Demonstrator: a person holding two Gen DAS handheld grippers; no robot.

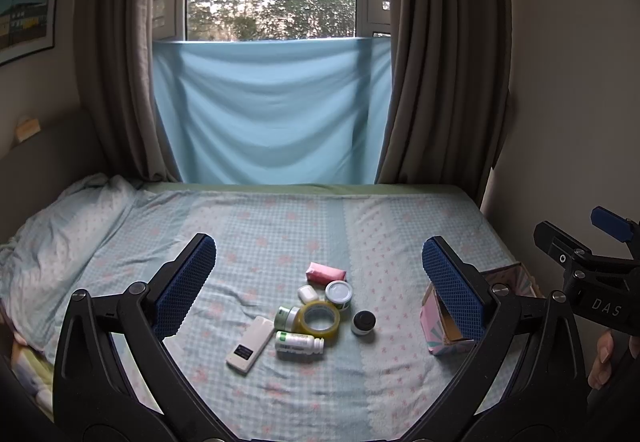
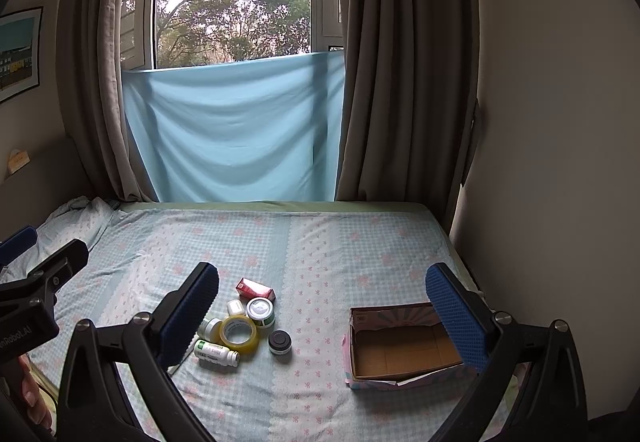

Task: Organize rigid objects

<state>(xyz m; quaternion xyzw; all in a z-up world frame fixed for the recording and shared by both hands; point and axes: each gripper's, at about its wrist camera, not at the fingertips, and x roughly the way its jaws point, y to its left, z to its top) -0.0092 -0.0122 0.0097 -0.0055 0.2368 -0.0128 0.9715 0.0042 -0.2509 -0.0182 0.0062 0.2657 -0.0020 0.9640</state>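
Observation:
A small heap lies on the bed: a pink box (image 1: 325, 273) (image 2: 256, 288), a white case (image 1: 307, 294), a round tin (image 1: 338, 294) (image 2: 260, 312), a yellow tape roll (image 1: 319, 320) (image 2: 239, 333), a black-lidded jar (image 1: 363, 322) (image 2: 279, 341), two white bottles (image 1: 299, 344) (image 2: 216, 352) and a white remote (image 1: 249, 345). An empty cardboard box (image 2: 404, 348) (image 1: 444, 326) sits to their right. My left gripper (image 1: 320, 282) hovers open above the heap. My right gripper (image 2: 322, 314) hangs open between heap and box. Neither holds anything.
The bed sheet (image 1: 280, 226) is checked blue with pink flowers. A rumpled pillow (image 1: 68, 226) lies at the left. A wall (image 2: 560, 161) runs close along the bed's right side. Curtains and a blue cloth (image 1: 272, 109) cover the window behind. A hand (image 1: 602, 360) grips the right tool.

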